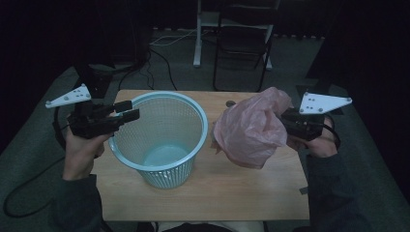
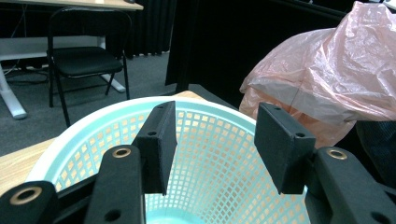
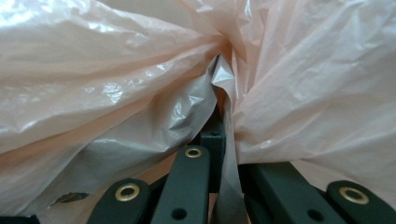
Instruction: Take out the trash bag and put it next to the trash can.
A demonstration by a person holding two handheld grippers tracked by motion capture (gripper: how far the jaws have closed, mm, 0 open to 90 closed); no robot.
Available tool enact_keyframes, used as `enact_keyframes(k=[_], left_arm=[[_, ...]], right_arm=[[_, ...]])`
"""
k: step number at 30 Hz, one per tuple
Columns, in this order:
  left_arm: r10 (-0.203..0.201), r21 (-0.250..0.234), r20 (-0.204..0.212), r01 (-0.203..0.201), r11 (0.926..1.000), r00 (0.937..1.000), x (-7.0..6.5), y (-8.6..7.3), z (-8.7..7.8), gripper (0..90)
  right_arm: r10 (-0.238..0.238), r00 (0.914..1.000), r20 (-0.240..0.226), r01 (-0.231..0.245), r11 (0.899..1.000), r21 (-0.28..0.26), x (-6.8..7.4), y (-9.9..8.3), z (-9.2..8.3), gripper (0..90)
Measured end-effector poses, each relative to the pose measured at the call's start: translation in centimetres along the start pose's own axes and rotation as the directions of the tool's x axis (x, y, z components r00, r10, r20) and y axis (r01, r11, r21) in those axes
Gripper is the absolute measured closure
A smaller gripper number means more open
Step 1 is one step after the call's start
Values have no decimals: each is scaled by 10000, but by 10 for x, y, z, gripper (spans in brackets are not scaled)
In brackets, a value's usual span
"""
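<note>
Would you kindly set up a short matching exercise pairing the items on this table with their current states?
Things:
1. light blue mesh plastic basket
2. crumpled pink plastic bag
3. left tongs
4. right tongs

States:
A. pinched and held above the table
B. open over the rim
C. upright and empty
D. shut on thin film

Pairs: 1-C, 2-A, 3-B, 4-D

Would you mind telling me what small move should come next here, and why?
Probably carry the pink bag left over the basket: the right gripper is shut on it, and the left gripper hovers open at the rim.
</note>
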State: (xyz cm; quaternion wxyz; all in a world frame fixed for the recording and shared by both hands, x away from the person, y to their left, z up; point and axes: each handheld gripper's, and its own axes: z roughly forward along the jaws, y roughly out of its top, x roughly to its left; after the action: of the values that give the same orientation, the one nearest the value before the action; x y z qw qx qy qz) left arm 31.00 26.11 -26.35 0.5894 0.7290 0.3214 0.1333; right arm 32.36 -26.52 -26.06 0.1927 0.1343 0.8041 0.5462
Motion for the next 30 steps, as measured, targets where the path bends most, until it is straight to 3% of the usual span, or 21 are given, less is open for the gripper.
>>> enact_keyframes(k=[10, 30], left_arm=[[48, 27, -4, -48, 10000, 10000, -1, 2, 0, 490], [31, 40, -4, -31, 10000, 10000, -1, 1, 0, 490]], right_arm=[[8, 10000, 17, -8, 10000, 74, -1, -3, 0, 893], [499, 9988, 19, -499, 9974, 513, -8, -23, 7, 893]])
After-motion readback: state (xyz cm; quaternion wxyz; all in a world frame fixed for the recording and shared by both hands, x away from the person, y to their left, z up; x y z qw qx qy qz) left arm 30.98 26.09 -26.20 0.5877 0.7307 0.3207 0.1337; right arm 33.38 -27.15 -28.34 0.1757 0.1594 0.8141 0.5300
